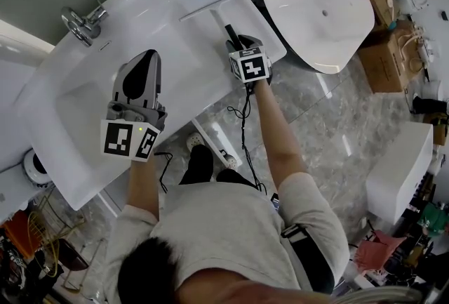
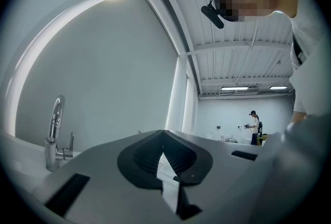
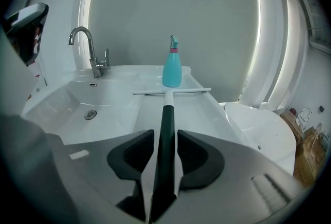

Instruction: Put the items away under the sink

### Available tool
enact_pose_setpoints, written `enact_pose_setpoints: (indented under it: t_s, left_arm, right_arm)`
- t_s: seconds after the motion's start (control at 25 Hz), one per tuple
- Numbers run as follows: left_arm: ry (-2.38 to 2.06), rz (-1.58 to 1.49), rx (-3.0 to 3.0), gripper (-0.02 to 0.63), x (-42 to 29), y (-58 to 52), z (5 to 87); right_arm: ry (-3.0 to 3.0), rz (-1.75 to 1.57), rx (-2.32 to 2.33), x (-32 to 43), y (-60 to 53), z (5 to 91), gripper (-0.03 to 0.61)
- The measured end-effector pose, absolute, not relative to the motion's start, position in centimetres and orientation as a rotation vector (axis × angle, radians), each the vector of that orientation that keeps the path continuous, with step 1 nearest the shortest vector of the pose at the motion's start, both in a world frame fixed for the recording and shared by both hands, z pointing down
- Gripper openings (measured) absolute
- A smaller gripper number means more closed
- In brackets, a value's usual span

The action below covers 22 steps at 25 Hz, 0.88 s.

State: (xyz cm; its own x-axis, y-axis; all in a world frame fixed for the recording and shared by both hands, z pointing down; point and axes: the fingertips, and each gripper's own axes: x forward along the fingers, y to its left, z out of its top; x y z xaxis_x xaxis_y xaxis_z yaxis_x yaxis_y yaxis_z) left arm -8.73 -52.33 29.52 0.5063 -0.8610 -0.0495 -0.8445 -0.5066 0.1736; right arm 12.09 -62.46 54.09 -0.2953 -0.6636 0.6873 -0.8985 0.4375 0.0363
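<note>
Wide white sink (image 1: 74, 127) fills the head view, and its flat table (image 1: 186, 43) runs off to the right of the basin. Left tool (image 1: 144, 60) hangs level over the basin, jaws together, nothing in them. It looks idle for now.

Right tool (image 3: 165, 140) is angled down onto the table with its jaws apart. The squeegee (image 3: 167, 109) has its black handle lying right between them, a sliver of gap showing on each side, so no grip yet. Its long blade lies crosswise further up the table, just in front of the teal spray bottle (image 3: 172, 70), which stands upright near the back edge.

This reads as the pick-up step for the first item. Next move calls for closing squarely on that slim handle, then lifting clear without knocking the bottle and heading down below the sink.
</note>
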Motion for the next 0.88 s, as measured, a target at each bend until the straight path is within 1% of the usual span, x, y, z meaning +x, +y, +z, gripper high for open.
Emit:
enact_pose_setpoints:
  t_s: [0.08,0.12,0.44,0.88]
  left_arm:
    - [-1.493,-0.196,2.611,0.008,-8.9,-52.4,29.6]
    - [-1.495,-0.195,2.612,0.008,-9.0,-52.4,29.6]
    - [-1.507,-0.2,2.612,0.008,-9.7,-51.9,29.4]
    - [-1.547,-0.25,2.634,0.008,-8.2,-49.3,27.0]
  right_arm:
    - [-2.038,0.459,1.322,12.3,-62.6,54.4,0.113]
    - [-2.035,0.447,1.327,12.3,-62.6,54.3,0.104]
    - [-2.056,0.382,1.342,11.8,-61.8,53.4,0.103]
    - [-2.209,0.402,1.437,12.1,-58.0,47.5,0.103]
